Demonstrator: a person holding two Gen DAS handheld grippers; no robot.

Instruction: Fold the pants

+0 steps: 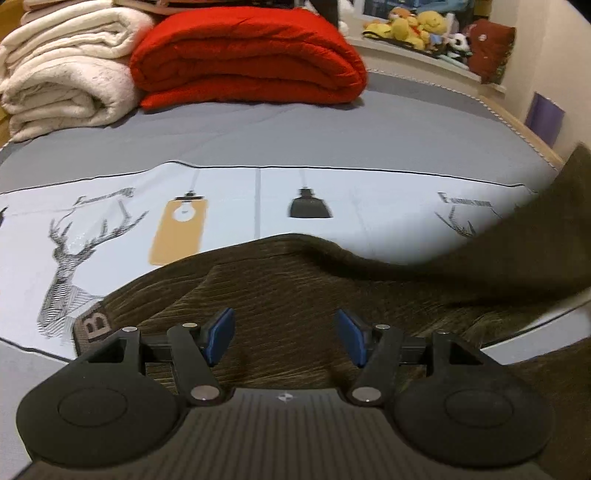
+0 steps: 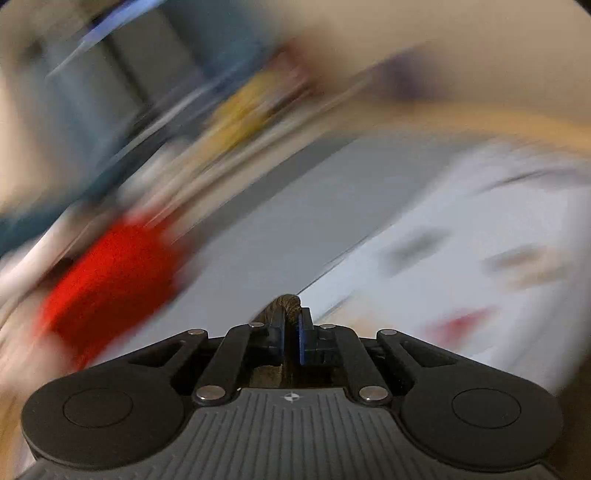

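Observation:
Dark brown ribbed pants (image 1: 332,280) lie on the bed, their waistband with a letter patch (image 1: 94,326) at the lower left. One part of the pants rises off the bed toward the right edge of the left wrist view. My left gripper (image 1: 286,338) hovers over the pants, open, with only fabric below its blue pads (image 1: 221,334). In the blurred right wrist view, my right gripper (image 2: 291,325) is shut on a fold of the brown pants (image 2: 286,304) that sticks up between its pads.
The bed has a grey sheet (image 1: 295,129) and a pale cover printed with deer and lamps (image 1: 110,221). A red quilt (image 1: 243,59) and white blankets (image 1: 62,70) are stacked at the far side. Plush toys (image 1: 413,26) sit on a shelf by the wall.

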